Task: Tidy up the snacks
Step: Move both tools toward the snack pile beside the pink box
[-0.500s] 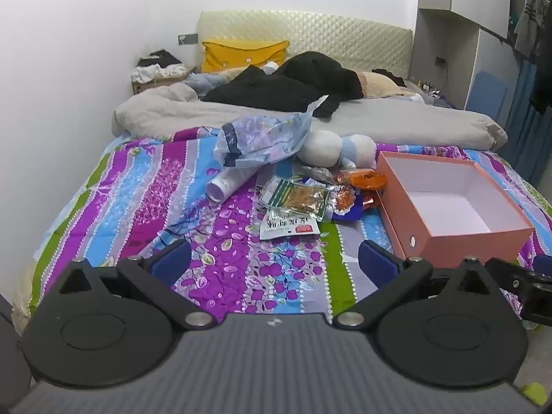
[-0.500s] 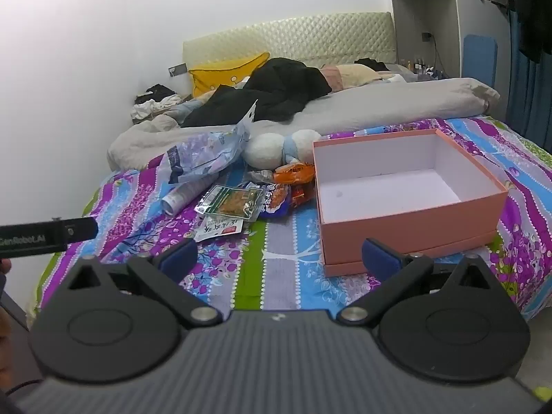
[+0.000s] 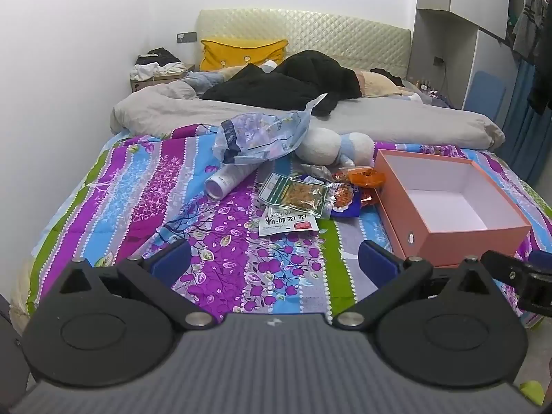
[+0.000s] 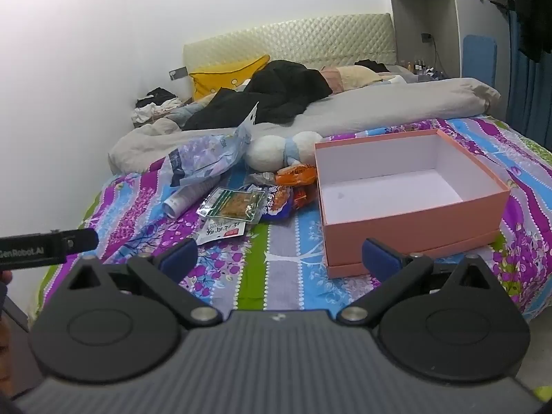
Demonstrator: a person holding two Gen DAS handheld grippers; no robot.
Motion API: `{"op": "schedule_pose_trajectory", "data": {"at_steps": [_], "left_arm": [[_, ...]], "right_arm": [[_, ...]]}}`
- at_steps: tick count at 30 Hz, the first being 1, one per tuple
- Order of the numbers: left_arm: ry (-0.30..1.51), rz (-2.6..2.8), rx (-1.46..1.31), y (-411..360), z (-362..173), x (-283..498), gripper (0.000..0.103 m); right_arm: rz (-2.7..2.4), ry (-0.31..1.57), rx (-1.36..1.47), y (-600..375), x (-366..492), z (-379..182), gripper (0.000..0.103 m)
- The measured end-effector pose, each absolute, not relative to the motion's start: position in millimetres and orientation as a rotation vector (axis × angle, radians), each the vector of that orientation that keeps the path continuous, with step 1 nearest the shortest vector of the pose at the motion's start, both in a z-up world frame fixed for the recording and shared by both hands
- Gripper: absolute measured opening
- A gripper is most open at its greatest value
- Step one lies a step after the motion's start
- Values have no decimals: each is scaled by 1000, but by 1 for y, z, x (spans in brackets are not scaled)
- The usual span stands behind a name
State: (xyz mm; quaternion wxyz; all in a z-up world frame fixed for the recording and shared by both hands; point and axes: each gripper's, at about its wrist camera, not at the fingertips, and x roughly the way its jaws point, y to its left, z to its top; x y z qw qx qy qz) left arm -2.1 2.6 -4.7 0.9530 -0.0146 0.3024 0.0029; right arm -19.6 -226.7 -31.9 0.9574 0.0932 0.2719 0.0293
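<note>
So far nothing has shifted. Both the left gripper [image 3: 274, 262] and right gripper [image 4: 279, 257] gape wide, empty; the snacks [image 3: 295, 195] lie beside the bare pink box [image 4: 414, 220].

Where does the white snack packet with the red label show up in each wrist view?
Left wrist: the white snack packet lies at centre, nearest of the snack pile, left of the pink box.
Right wrist: the packet lies left of centre, just beyond the left fingertip.
Shared landmark: the green-edged clear packet overlapping its far edge.
</note>
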Motion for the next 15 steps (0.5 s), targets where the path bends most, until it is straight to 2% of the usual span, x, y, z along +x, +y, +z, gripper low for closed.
{"op": "schedule_pose_trajectory", "data": {"at_steps": [15], "left_arm": [[653,-52,-46,2,-26,17,103]], "right_arm": [[37,554,185,-225,-20,-48,103]]}}
